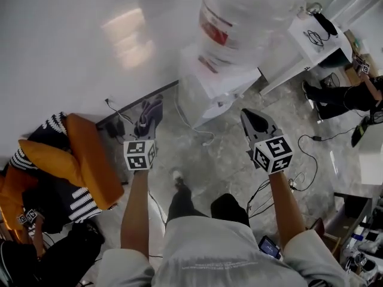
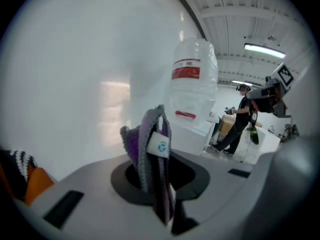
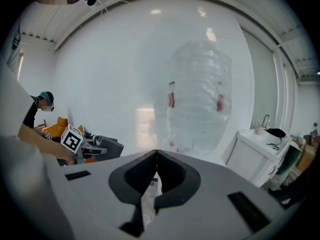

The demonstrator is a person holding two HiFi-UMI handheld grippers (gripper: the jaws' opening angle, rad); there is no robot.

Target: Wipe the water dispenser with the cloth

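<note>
Two grippers hang over the grey marbled floor point(image 1: 230, 160), just short of the water dispenser point(image 1: 206, 91), which stands against the white wall with its big clear bottle point(image 1: 245, 17) on top. The left gripper point(image 1: 148, 123) has its fingers clamped on the cloth point(image 1: 153, 107), a purple and grey knitted piece that stands up out of them and does not touch the dispenser. The right gripper point(image 1: 246, 116) has its fingers pressed together with nothing between them.

Between the grippers and the dispenser's foot, a white cable point(image 1: 200, 135) trails across the floor. Black cables point(image 1: 306, 155) loop further right. To the left, near the left gripper, lies an orange cushion point(image 1: 90, 160) on striped fabric. Right of the dispenser stands a white bench point(image 1: 299, 55) with dark cords on top, and beyond it a person in dark clothes point(image 1: 344, 97).

The left gripper view shows what the head view cannot: a white tag with a blue mark point(image 2: 161, 146) sewn on the cloth, the bottle's red label point(image 2: 186, 71), and that other person standing upright by the bench. The right gripper view shows the closed fingers meeting in a thin line, a tap point(image 3: 263, 121) on the bench, and another person in a cap point(image 3: 42, 101) at the left edge.
</note>
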